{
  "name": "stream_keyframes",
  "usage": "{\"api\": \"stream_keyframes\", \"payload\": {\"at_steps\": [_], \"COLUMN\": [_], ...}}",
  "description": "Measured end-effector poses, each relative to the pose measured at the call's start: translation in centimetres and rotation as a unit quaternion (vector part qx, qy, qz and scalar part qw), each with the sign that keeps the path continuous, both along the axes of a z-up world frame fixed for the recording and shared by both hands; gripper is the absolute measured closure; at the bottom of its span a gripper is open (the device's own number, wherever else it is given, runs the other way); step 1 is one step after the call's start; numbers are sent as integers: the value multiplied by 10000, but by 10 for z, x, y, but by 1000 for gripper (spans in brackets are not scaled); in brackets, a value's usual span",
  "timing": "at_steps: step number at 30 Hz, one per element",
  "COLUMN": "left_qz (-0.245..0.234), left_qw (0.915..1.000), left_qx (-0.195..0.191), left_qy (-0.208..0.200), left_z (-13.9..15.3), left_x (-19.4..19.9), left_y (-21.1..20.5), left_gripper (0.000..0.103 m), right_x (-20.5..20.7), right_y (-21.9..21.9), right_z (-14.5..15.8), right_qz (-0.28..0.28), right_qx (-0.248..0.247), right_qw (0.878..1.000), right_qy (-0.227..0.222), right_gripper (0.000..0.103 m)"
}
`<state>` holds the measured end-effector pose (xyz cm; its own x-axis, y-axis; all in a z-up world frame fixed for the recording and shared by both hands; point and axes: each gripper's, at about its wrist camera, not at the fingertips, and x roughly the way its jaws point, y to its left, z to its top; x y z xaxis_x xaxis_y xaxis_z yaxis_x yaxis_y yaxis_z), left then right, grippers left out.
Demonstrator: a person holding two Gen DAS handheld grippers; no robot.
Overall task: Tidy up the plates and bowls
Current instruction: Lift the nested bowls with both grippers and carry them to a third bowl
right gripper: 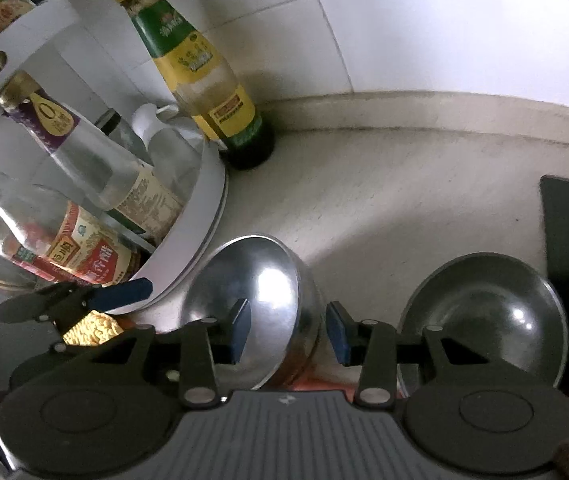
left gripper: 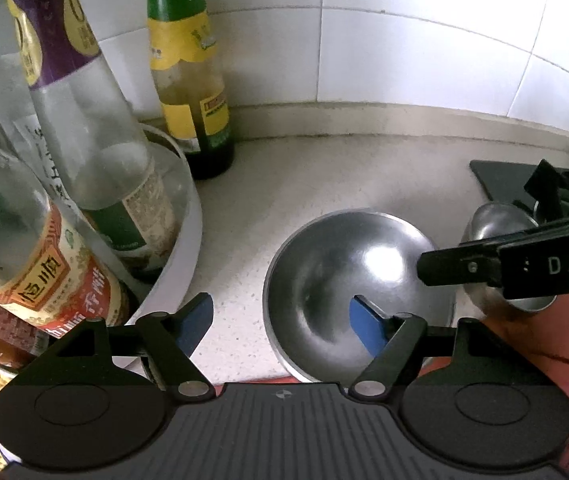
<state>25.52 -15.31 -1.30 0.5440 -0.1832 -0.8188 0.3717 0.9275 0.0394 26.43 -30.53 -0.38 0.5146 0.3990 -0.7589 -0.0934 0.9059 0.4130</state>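
While both tools gape, only the right wrist view shows the second bowl (right gripper: 484, 304)

Condiment bottles (left gripper: 96, 152) crowd a white rack (right gripper: 200, 216) (tiled wall (left gripper: 424, 40) behind).
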Motion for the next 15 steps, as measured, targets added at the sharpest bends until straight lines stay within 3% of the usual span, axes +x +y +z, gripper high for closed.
{"api": "stream_keyframes", "payload": {"at_steps": [15], "left_qz": [-975], "left_qw": [9947], "left_qx": [-213], "left_qy": [-236], "left_z": [23], "left_x": [-28], "left_y": [-73], "left_gripper": [16], "right_x": [-42], "right_y": [-67], "right_z": [17], "right_qz": [-938], "right_qx": [117], "right_qw": [9953], "right_qy": [-216], "right_gripper": [64]}}
